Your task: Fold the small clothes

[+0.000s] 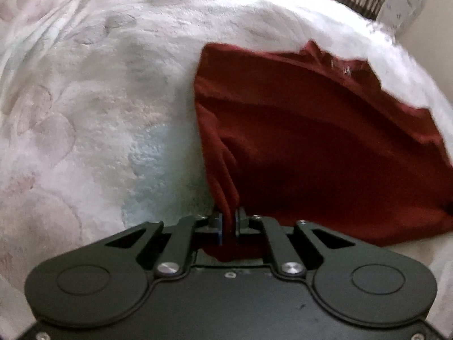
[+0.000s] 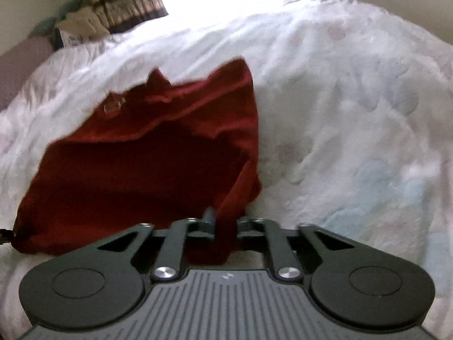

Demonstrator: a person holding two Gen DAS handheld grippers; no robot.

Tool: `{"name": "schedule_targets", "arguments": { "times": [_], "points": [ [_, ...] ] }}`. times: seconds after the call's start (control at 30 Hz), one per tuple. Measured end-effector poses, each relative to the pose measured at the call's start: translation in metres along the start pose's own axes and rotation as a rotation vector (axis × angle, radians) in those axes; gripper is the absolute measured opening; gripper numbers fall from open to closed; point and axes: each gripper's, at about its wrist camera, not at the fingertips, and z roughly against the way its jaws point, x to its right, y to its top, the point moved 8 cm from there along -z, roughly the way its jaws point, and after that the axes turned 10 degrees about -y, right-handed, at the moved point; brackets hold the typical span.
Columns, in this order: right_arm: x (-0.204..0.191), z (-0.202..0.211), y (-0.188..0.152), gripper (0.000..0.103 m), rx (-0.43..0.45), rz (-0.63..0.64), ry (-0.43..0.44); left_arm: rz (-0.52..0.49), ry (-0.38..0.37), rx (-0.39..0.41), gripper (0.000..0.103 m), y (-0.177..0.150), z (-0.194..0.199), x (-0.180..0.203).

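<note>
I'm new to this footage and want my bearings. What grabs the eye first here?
The dark red garment stands out, spread over a pale floral bedspread, with its near corners lifted. Each claw is shut on one near corner: the left claw and the right claw. Behind the bed, patterned curtains frame a bright window.
</note>
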Motion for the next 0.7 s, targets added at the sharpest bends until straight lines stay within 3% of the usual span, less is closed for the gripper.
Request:
{"name": "schedule_targets", "arguments": {
  "times": [0.4, 0.53, 0.7],
  "points": [
    [0.006, 0.091, 0.016, 0.007, 0.116, 0.074, 0.031, -0.122, -0.065, 0.217, 0.005, 0.029, 0.118, 0.041],
    [0.014, 0.118, 0.004, 0.007, 0.121, 0.094, 0.04, -0.168, -0.081, 0.232, 0.005, 0.016, 0.154, 0.051],
    [0.02, 0.142, -0.018, 0.007, 0.075, 0.142, 0.015, -0.215, -0.118, 0.208, 0.005, -0.022, 0.194, 0.056]
  ]
}}
